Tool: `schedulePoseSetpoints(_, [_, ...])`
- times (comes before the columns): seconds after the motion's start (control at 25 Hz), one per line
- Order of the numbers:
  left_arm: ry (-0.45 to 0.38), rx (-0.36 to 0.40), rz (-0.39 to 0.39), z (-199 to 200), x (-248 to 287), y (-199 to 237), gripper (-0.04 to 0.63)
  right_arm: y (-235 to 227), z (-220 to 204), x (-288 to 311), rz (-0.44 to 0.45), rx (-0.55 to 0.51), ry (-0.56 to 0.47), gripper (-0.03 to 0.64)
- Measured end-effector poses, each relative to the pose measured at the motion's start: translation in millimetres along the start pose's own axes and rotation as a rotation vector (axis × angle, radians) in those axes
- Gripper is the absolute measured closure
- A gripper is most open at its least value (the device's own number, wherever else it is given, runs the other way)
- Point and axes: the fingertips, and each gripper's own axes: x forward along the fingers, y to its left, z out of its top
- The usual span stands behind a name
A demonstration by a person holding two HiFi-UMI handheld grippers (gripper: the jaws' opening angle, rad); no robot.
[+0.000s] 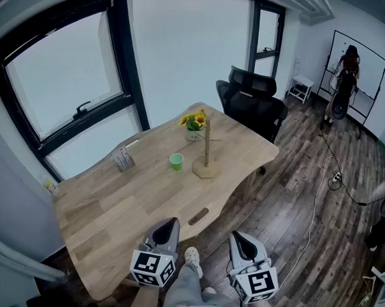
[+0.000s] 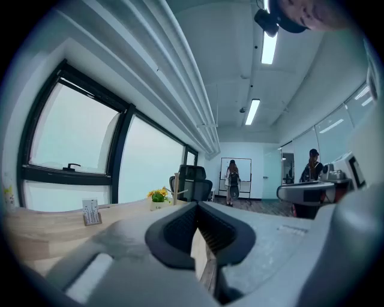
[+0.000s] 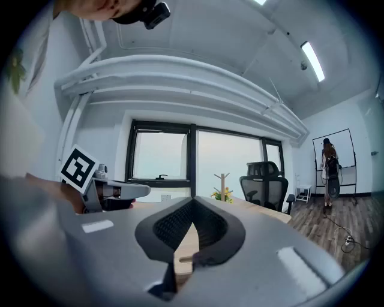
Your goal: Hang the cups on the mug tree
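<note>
A small green cup [image 1: 175, 161] stands upright on the wooden table [image 1: 113, 210], just left of the bare wooden mug tree [image 1: 207, 147]. Nothing hangs on the tree. My left gripper [image 1: 169, 224] hovers over the table's near edge, shut and empty. My right gripper [image 1: 239, 238] is beside it, off the table's edge over the floor, also shut and empty. In the left gripper view the jaws [image 2: 197, 205] meet at their tips, with the tree [image 2: 176, 187] far ahead. The right gripper view shows its jaws [image 3: 193, 201] closed, and the tree [image 3: 222, 183] in the distance.
A pot of yellow flowers [image 1: 194, 123] sits behind the tree, and a card holder [image 1: 123, 158] stands left of the cup. A black office chair [image 1: 251, 101] is at the table's far end. Windows line the left. A person [image 1: 346, 74] stands by a whiteboard far away.
</note>
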Motion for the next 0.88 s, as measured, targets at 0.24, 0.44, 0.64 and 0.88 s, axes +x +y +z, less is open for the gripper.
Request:
schedulePoseSetpoints(0.24, [0.04,-0.018,0.016,-4.5,10.3,7.1,0.594,-7.4,0.1,8.1,0.004,0.03,-0.011,0.618])
schedulePoseSetpoints(0.44, [0.037,-0.084,0.09,-2.4,26.2,32.8,0.594,-13.3,-1.5,25.5,0.025,0.045,-0.01,0.618])
schedulePoseSetpoints(0.64, [0.04,-0.116,0.123,1.2,48.2,56.8,0.594,-19.2,-1.4,53.3,0.052,0.05,0.001,0.618])
schedulePoseSetpoints(0.88, [0.042,-0.129,0.13,4.8,85.4,78.0,0.578,-32.7,-3.5,93.0,0.083,0.054,0.019,0.618])
